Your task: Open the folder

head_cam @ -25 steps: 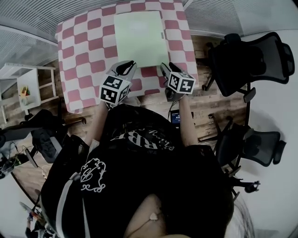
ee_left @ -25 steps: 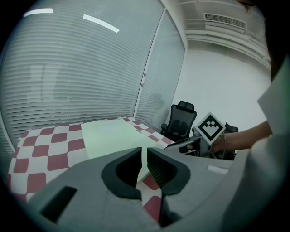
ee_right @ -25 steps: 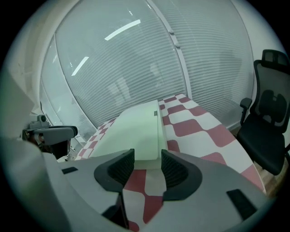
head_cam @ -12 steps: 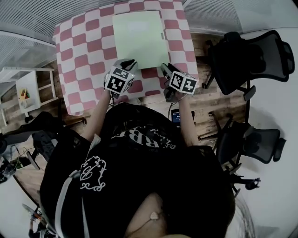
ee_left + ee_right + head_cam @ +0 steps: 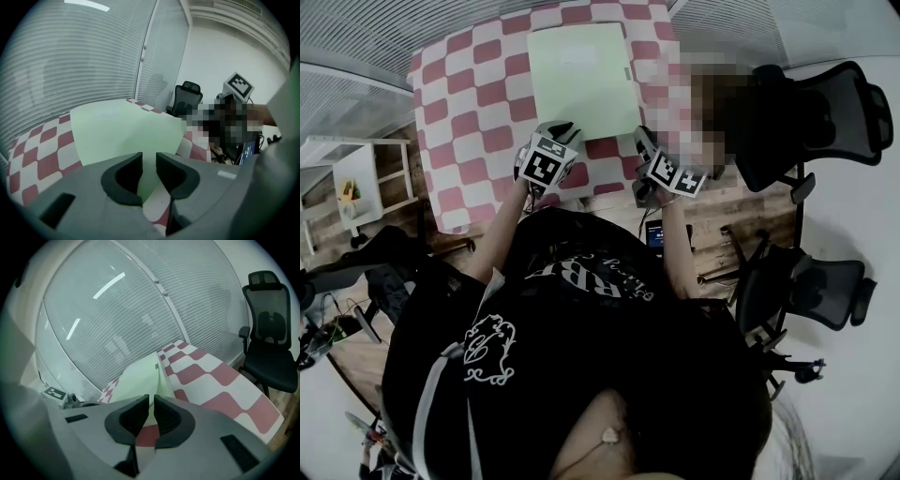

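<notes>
Chairs [image 5: 825, 112] stand beside checkered table [image 5: 469, 112] bearing pale green folder [image 5: 581, 75].

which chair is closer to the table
The upper chair in the head view: it stands right beside the table's right edge. The other chair sits lower in the picture, out past the table's near corner.

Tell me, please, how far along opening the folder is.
Done: left claw and right claw sit at the folder's near edge. In hand: the right claw's jaws have just been closing, nearly together, at the near right corner; whether they pinch the cover is unclear. The left claw's jaws have just been opening, gripping nothing. Left: the folder lies shut on the checked cloth, so lifting the cover remains.
</notes>
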Demonstrator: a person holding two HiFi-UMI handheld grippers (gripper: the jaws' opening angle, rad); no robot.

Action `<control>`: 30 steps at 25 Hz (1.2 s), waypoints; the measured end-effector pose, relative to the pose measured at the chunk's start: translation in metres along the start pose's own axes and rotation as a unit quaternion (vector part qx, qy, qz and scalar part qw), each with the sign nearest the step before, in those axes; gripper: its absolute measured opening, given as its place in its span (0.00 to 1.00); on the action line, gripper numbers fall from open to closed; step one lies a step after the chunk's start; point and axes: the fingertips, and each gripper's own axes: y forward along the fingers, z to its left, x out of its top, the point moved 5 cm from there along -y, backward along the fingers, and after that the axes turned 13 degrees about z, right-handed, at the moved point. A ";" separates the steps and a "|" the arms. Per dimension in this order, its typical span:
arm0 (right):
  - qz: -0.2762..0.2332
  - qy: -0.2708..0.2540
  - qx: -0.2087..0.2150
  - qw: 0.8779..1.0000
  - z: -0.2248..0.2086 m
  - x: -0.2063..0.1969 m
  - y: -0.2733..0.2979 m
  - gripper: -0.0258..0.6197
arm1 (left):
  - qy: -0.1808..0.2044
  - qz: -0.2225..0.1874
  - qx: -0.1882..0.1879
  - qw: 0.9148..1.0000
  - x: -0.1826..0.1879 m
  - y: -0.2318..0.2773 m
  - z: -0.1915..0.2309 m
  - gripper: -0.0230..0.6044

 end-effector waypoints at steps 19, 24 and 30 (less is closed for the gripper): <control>-0.002 0.038 0.050 0.998 0.009 0.002 -0.008 0.08 | 0.144 -0.040 -0.013 0.989 0.030 0.007 -0.054 0.51; -0.001 0.050 0.065 0.997 0.013 0.001 -0.008 0.08 | 0.193 -0.044 0.007 0.980 0.065 0.025 -0.072 0.50; 0.002 0.046 0.082 0.996 0.022 0.002 -0.009 0.08 | 0.212 -0.018 0.013 0.977 0.066 0.039 -0.069 0.43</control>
